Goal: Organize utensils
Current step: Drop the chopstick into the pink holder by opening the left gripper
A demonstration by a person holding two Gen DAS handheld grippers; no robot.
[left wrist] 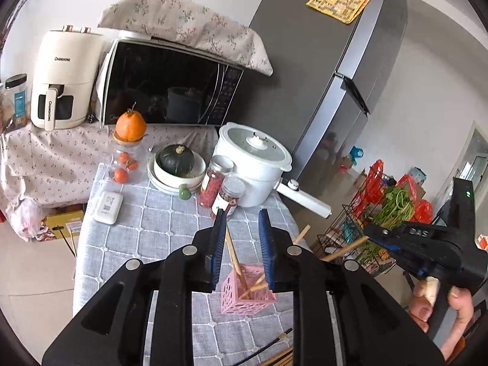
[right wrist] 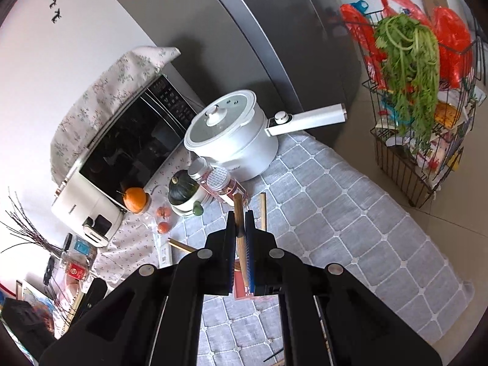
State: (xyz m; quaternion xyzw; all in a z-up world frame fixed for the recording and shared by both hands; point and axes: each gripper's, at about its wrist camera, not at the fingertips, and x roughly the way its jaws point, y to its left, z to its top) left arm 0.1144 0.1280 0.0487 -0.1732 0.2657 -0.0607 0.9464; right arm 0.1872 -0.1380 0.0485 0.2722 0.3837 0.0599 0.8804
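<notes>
- The left wrist view gives us the pink holder (left wrist: 244,292), a perforated basket standing on the grey checked surface (left wrist: 146,219) just below the left gripper (left wrist: 242,216). The right wrist view hides nearly all of it behind the gripper body.
- Inside that holder: wooden chopsticks (left wrist: 236,259), leaning toward 11 o'clock, with a shorter one tipped toward 2 o'clock.
- The left gripper is parted, blue pads clear of the tall chopstick, which runs close along the inner face of the left finger; whether it touches there is hard to say.
- Only the left view catches the right gripper (left wrist: 373,235) from outside, at 3 o'clock, with a hand (left wrist: 439,302) wrapped around its handle and a wooden stick (left wrist: 344,248) jutting from its tip toward 8 o'clock.
- The right wrist view confirms it: the right gripper (right wrist: 241,222) is clamped tight on a wooden chopstick (right wrist: 239,213), which pokes out toward 12 o'clock and trails back between the pads.
- Another loose chopstick (right wrist: 263,210) stands just right of it at 1 o'clock.
- Further back, the white pot (right wrist: 231,134) sits lidded, and a stack of bowls (left wrist: 177,174) carries a dark green squash (left wrist: 175,158).
- Both grippers are tilted downward over the surface.
</notes>
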